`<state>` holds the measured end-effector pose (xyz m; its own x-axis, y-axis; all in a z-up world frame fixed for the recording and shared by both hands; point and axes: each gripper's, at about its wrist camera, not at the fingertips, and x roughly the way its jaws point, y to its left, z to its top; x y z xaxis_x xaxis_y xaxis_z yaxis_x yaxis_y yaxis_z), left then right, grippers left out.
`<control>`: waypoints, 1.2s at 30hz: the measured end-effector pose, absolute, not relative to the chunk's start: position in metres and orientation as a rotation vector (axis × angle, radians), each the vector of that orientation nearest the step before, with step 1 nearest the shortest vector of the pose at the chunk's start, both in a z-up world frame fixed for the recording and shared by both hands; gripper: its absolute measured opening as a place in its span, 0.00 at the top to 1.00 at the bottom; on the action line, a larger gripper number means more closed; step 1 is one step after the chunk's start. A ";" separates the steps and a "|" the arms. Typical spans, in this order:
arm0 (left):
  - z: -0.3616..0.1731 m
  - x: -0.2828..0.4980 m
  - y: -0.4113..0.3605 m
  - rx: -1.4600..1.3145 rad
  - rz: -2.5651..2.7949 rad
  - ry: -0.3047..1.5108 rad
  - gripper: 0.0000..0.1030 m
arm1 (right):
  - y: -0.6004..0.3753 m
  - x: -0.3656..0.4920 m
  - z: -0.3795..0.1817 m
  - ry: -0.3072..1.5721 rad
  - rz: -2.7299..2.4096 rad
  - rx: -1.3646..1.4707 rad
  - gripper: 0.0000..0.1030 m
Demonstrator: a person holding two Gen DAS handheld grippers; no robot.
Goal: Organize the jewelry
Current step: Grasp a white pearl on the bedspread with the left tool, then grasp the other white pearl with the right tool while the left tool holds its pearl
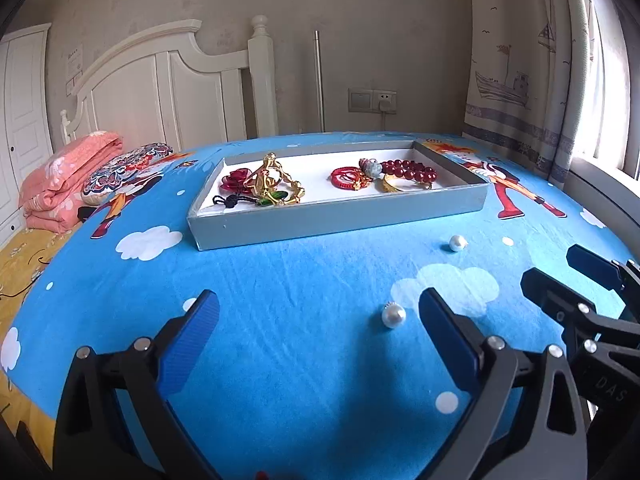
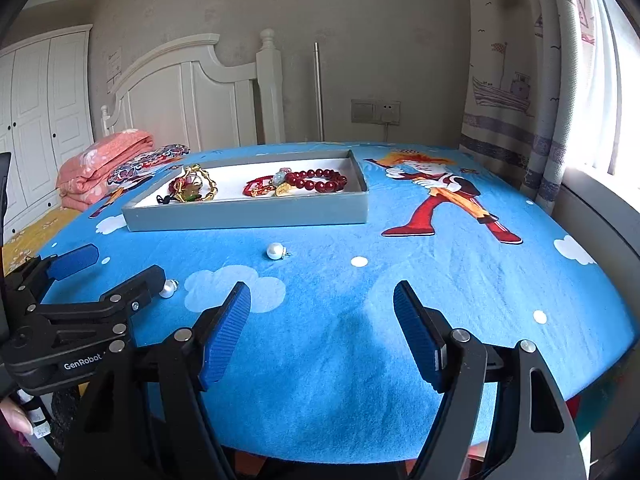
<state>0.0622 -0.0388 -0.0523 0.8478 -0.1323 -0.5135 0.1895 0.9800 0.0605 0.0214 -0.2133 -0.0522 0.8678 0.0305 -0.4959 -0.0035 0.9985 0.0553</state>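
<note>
near pearl half hidden behind left gripper, tangled gold jewelry indistinct

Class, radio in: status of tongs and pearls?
Left tongs open, empty. Right tongs open, empty. Near pearl, far pearl outside tray. Path clear.

Daylight enters through the window at 3 o'clock, glaring white there. The bedsheet is bright and sharp; fisheye bending and dark vignetting mark the corners.
</note>
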 end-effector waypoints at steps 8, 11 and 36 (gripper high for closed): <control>-0.063 0.072 -0.053 0.135 -0.201 0.561 0.38 | -0.214 0.023 -0.055 0.534 0.017 0.052 0.32; -0.066 0.073 -0.056 0.132 -0.235 0.574 0.56 | -0.213 0.024 -0.057 0.542 0.023 0.051 0.32; -0.065 0.083 -0.007 0.042 -0.077 0.572 0.87 | -0.171 0.100 -0.050 0.663 0.016 -0.001 0.61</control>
